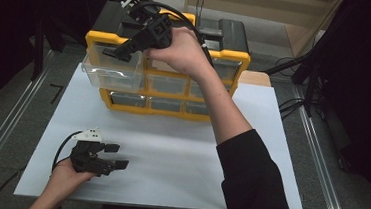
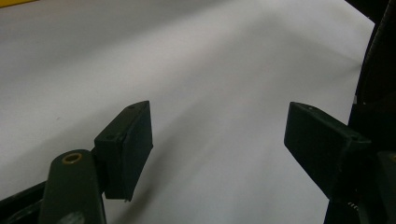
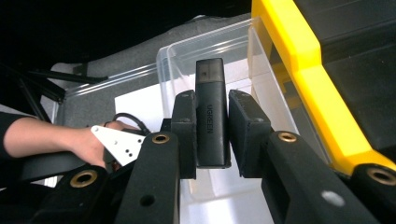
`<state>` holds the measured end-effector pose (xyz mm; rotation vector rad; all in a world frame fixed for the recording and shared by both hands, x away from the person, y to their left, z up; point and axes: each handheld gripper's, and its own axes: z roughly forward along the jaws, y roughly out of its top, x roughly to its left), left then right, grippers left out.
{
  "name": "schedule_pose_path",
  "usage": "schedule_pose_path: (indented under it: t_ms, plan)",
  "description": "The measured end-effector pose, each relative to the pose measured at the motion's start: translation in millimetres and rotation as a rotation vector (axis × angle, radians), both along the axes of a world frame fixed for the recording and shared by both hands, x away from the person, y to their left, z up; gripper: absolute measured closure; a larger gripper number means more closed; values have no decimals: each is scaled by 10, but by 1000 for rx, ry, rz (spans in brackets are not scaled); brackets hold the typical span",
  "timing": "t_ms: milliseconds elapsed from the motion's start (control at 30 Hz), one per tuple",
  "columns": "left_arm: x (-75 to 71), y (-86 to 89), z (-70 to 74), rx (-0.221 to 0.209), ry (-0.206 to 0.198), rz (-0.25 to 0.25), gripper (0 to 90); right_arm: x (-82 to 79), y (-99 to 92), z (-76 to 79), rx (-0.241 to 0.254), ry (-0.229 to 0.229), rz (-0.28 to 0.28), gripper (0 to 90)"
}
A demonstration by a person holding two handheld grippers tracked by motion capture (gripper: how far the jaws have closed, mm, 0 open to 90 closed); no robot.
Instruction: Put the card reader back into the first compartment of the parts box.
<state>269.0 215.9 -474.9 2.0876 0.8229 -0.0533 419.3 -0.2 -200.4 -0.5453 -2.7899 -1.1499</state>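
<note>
A yellow-and-black organiser [image 1: 227,57] with clear drawers stands at the back of the white table. Its top-left clear drawer [image 1: 113,71] is pulled out. My right gripper [image 1: 113,53] hovers over that drawer, shut on a black USB stick [image 3: 211,116] marked UGREEN; the stick stands upright between the pads above the drawer [image 3: 224,56]. My left gripper [image 1: 115,155] rests low at the front left of the table, held in a hand, jaws open. In the left gripper view the left gripper [image 2: 219,140] has only bare white table between its pads.
The white table top [image 1: 169,153] spreads in front of the organiser. Metal rails run along both sides of the table. The organiser's yellow frame [image 3: 299,70] lies just right of the open drawer. The person's right forearm crosses the middle of the table.
</note>
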Motion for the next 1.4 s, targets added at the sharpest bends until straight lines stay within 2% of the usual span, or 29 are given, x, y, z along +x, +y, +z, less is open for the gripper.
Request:
schedule_pose_path:
  t_ms: [167, 400, 467, 500, 700, 767, 933, 1033, 1300, 1400]
  plan:
    - [-1, -5, 3, 2, 2, -4, 251, 20, 80, -29, -6, -2, -5, 708]
    - [1, -1, 0, -1, 0, -1, 251, 45, 158, -111, -12, 18, -7, 699]
    - [1, -2, 0, -2, 0, -1, 251, 49, 164, -134, -15, 25, -14, 656]
    - [1, -2, 0, -1, 0, -1, 251, 53, 162, -144, -6, 13, -14, 624]
    - [2, -2, -2, 2, 2, -2, 251, 40, 94, -137, 8, 12, -28, 544]
    - [0, 0, -2, 3, 3, -3, 251, 20, 6, -119, 24, 7, -28, 474]
    - [2, 1, -5, 4, 1, 3, 251, -17, -158, -76, 40, 1, -50, 422]
    - [1, -4, -7, 6, 2, 5, 251, -46, -347, -43, 57, -2, -82, 371]
    - [7, 3, -10, 9, 0, 5, 251, -118, -622, -86, 75, -14, -105, 304]
    - [7, 4, -10, 12, 0, 7, 251, -167, -704, -119, 72, -19, -91, 277]
